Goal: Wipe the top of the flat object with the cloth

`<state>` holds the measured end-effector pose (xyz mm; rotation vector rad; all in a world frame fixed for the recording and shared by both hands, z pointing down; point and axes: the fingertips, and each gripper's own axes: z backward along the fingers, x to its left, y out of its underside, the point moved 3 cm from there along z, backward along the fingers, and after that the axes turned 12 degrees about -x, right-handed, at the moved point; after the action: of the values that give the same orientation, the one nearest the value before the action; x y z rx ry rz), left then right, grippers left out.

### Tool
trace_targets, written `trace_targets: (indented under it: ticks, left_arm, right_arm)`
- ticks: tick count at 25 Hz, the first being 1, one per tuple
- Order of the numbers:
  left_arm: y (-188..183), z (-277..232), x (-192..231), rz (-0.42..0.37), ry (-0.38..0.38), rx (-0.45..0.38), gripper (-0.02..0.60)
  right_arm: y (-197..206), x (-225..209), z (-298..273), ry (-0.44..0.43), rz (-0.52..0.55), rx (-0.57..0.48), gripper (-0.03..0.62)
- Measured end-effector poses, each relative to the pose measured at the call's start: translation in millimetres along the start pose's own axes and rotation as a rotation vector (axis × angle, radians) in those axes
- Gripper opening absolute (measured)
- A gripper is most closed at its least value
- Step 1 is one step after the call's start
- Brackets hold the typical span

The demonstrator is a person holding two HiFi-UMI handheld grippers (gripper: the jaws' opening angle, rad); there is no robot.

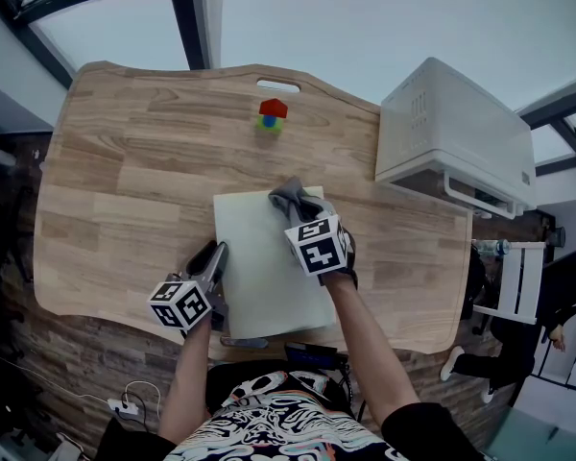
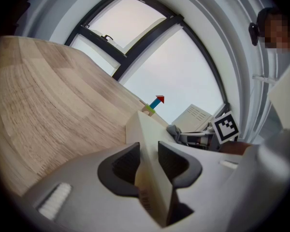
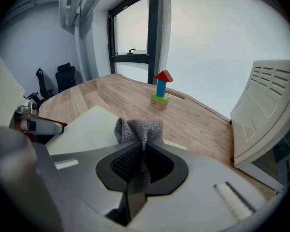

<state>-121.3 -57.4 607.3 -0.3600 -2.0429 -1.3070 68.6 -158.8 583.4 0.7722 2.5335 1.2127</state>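
Left tongs point(image 1: 214, 255) are clamped on the left long edge of the flat board point(image 1: 269, 277), close to your near corner. In the left gripper view the board point(image 2: 144, 144) runs edge-on between both pads, so that side looks pinned.

Right tongs point(image 1: 300, 211) are shut on the grey cloth point(image 1: 290, 198). In the right gripper view the cloth point(image 3: 139, 128) is pinched between the pads with a bunch sticking out past the tips.

The board lies on the table point(image 1: 125, 161), in front of you. Its long axis runs from your edge of the table away from you, slightly skewed.

Key relation: the cloth sits at the board's far right corner. Nearly all the bare top lies toward you and to the left of it. My read is that your strokes should pull back along the long axis, then step left toward the left tongs. The right hand does the work; the left only anchors.

Can't tell whether the cloth is pressed flat on the board or just touching it.

Count:
- 1 board
- 1 cloth
- 2 tongs
- 1 small block tower point(image 1: 272, 115), well beyond the board's far end
- 1 white appliance point(image 1: 451, 133), off to the right
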Motion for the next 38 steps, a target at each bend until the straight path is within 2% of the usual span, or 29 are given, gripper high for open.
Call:
trace_targets:
  ticks: [38]
  left_arm:
    - [2, -1, 1, 0.007, 0.0, -0.008, 0.176]
  right_arm:
    - [-12, 36, -14, -0.074, 0.05, 0.013, 0.02]
